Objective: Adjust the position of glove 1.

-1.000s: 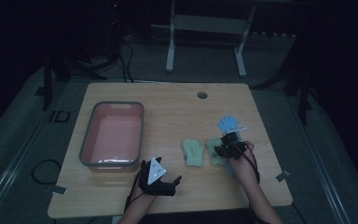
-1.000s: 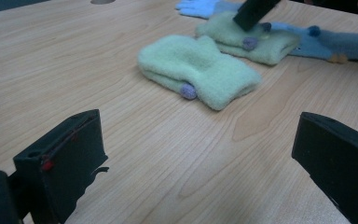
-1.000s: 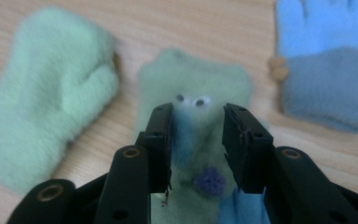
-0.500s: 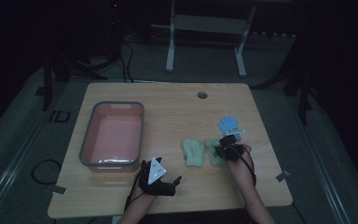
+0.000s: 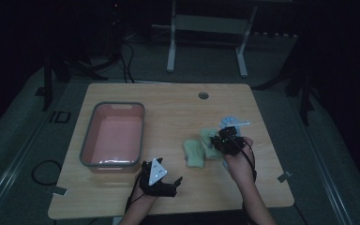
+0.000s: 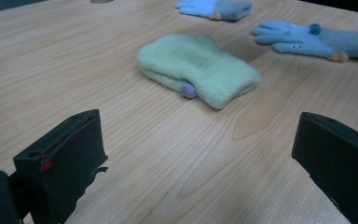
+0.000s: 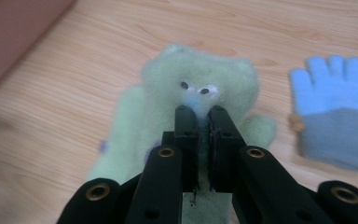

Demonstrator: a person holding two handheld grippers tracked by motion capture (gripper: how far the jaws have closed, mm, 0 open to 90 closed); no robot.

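Dim room, pale wooden table (image 5: 168, 98): right tongs (image 7: 200, 116) pinch green mitten (image 7: 168, 93), left tongs (image 6: 196, 154) gape.

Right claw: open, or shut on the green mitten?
Shut on it. In the right gripper view the right claw has both jaws nearly together, pinching the green mitten just below its stitched eyes.

Both grippers black. Left gripper (image 5: 178, 180): grey three-cornered plate on top, red mark on jaw. Right gripper (image 7: 203, 112): brass-ringed screw holes, black cable along forearm.
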